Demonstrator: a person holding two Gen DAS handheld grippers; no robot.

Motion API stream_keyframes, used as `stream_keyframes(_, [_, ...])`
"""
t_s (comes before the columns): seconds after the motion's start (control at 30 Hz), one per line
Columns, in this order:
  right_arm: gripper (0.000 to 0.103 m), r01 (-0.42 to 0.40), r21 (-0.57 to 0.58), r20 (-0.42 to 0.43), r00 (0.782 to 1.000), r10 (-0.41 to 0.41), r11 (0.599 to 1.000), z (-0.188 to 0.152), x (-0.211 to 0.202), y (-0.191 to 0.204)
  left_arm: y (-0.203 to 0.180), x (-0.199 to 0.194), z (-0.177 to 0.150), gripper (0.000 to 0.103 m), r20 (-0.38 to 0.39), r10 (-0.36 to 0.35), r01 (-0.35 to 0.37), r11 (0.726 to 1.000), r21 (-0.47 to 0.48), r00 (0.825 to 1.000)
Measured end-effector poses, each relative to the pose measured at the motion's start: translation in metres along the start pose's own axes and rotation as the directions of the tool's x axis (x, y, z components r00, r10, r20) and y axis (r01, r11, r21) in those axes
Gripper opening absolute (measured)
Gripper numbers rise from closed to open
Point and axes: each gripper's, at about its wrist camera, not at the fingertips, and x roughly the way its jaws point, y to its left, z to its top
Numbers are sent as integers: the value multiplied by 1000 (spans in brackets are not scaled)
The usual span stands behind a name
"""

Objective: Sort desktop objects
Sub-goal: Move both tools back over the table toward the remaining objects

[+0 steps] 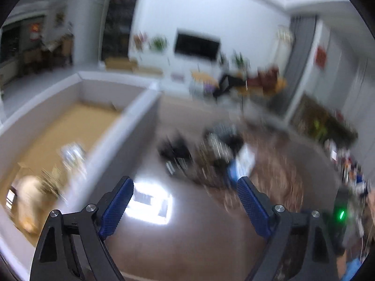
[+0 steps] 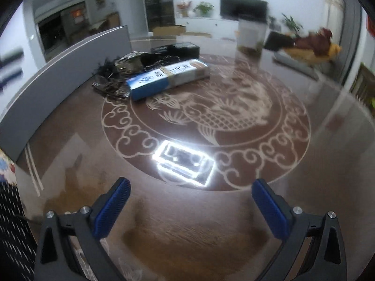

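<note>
The right gripper (image 2: 191, 188) hangs low over the brown table (image 2: 164, 241), and its two blue fingers (image 2: 112, 210) stand wide apart with nothing between them. Just past them a bright square of light (image 2: 184, 162) shines on the shiny top, on the edge of a pale fish pattern (image 2: 218, 114) drawn inside a ring of curls. Farther back lies a long blue and white box (image 2: 167, 78), flat on its side. Right behind it and touching it sits a heap of black, crinkly stuff (image 2: 121, 70), and behind that a black box (image 2: 175, 48). A grey box wall (image 2: 58, 79) stands along the left. In the left view everything is blurry. The left gripper (image 1: 185, 188) is also wide apart and holds nothing, above the same table (image 1: 187, 245). To its left is the big grey box (image 1: 138, 107) with a tan floor, and some pale things (image 1: 30, 199) lie inside it, too smeared to name. The blue box (image 1: 243, 164) and black heap (image 1: 187, 159) lie farther ahead. A dark TV (image 1: 196, 46) hangs on the far wall.
</note>
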Motion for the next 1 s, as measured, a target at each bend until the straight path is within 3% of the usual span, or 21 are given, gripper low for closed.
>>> stream_keyframes(0.07, [103,-4,11,-14,1000,4,1000,-2,10,3,-18,24,-14,90,-81,32,-29,999,34,996])
stream_keyframes(0.13, [103,41,-24,-21,999,-41,999,3,12,13,-30,48,-27,90,-157,59,-47,996,80,986])
stream_keyframes(0.3, [103,57,-37,-28,998,-58,998,7,15,17,-35,73,-65,90,-260,131,-90,983,162,957])
stream_keyframes(0.4, [103,57,-35,-27,998,-58,998,7,15,17,-29,77,-70,90,-266,157,-116,980,164,951])
stream_keyframes(0.5, [103,58,-36,-27,998,-59,998,7,15,17,-27,74,-73,91,-240,161,-125,980,157,957])
stream_keyframes(0.63, [103,57,-36,-27,998,-58,998,7,15,17,-22,73,-77,103,-222,178,-149,978,143,959])
stream_keyframes(1.0, [103,57,-36,-28,998,-58,998,7,15,17,-20,75,-70,103,-225,180,-155,980,126,958])
